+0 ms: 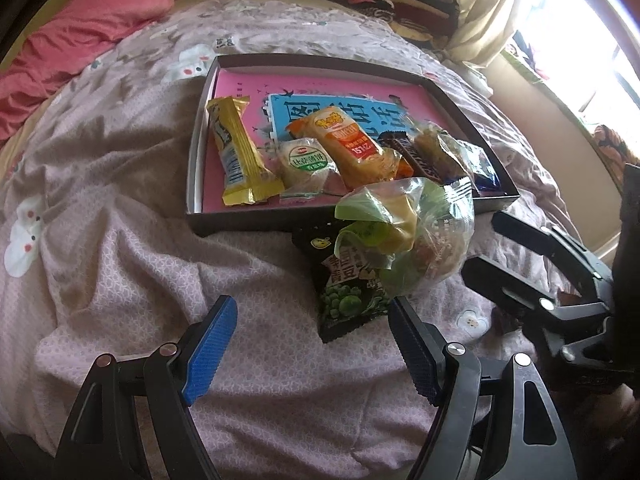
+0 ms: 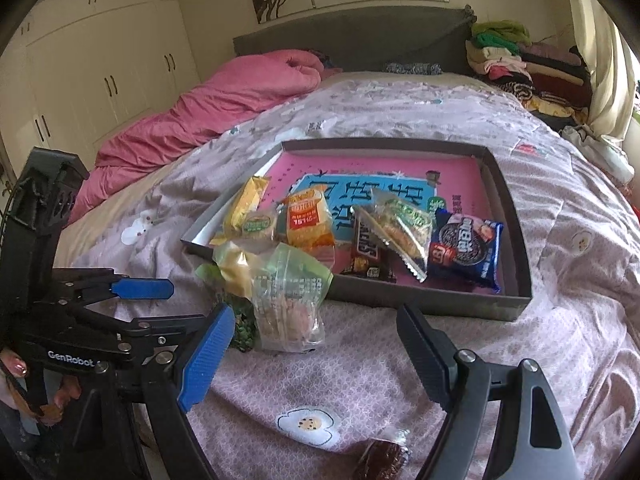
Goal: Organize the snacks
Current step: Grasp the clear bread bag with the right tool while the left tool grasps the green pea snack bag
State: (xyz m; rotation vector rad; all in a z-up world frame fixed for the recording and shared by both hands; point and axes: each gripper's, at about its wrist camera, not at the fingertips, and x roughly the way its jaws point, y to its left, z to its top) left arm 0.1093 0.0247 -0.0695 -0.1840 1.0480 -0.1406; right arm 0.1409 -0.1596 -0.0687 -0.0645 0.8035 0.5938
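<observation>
A shallow dark box (image 1: 196, 160) (image 2: 516, 240) with a pink book in it lies on the bed and holds several snack packets: a yellow bar (image 1: 236, 152), an orange packet (image 1: 352, 144) (image 2: 308, 220), a blue cookie packet (image 2: 464, 248). In front of the box lie a clear bag of snacks (image 1: 404, 232) (image 2: 280, 296) and a black green-pea packet (image 1: 348, 292). My left gripper (image 1: 312, 344) is open and empty, just short of these. My right gripper (image 2: 316, 348) is open and empty; it also shows in the left wrist view (image 1: 496, 248). A brown wrapped snack (image 2: 380, 460) lies below it.
The bed has a wrinkled pink patterned cover (image 1: 140, 260). A red-pink quilt (image 2: 200, 112) lies at the left by the headboard. Folded clothes (image 2: 516, 64) are stacked at the far right. White wardrobes (image 2: 104, 52) stand left; a window (image 1: 568, 40) is on the right.
</observation>
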